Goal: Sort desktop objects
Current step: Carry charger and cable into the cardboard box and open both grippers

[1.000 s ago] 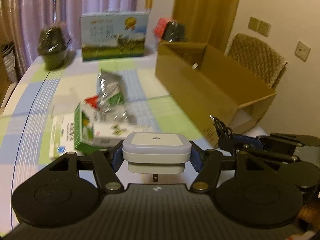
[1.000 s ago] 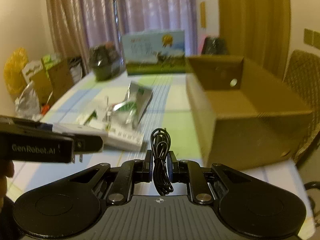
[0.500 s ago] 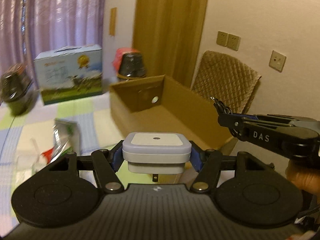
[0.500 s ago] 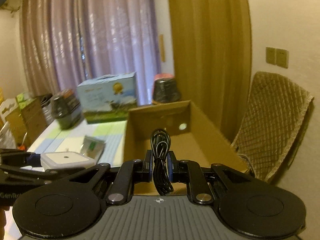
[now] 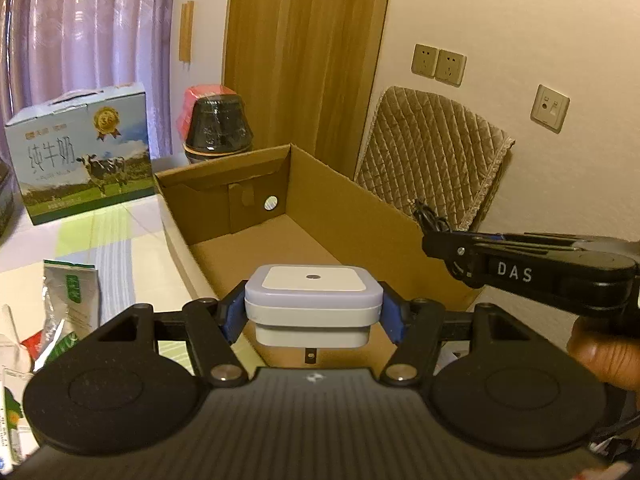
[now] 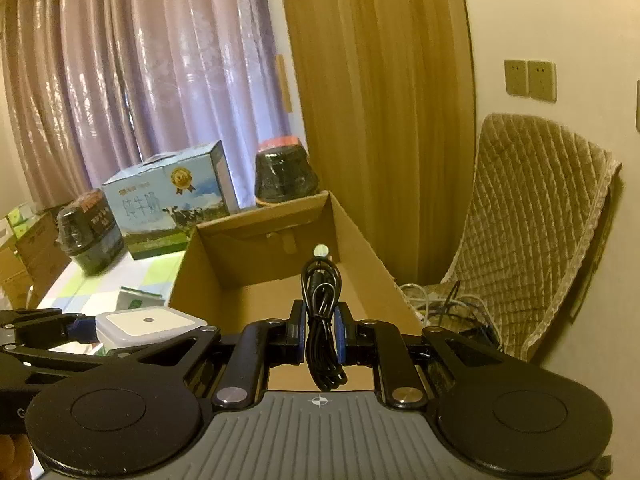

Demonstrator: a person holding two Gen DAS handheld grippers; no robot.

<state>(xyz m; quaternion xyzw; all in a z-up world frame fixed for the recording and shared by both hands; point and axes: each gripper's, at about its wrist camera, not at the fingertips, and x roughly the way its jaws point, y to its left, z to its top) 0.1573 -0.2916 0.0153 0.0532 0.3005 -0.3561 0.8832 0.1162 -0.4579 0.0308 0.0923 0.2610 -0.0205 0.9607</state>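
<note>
Cardboard box sits open on my bench; my left gripper clamps a white plug-in adapter over it, my right gripper pinches a coiled black cable.

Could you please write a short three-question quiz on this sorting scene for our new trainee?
1. True or false: the left gripper is shut on the white plug-in night light.
2. What does the right gripper hold? A) a milk carton B) a coiled black cable C) nothing
3. Fill in: both grippers are held at the near end of the open ____ box.

Key: 1 true; 2 B; 3 cardboard.
</note>
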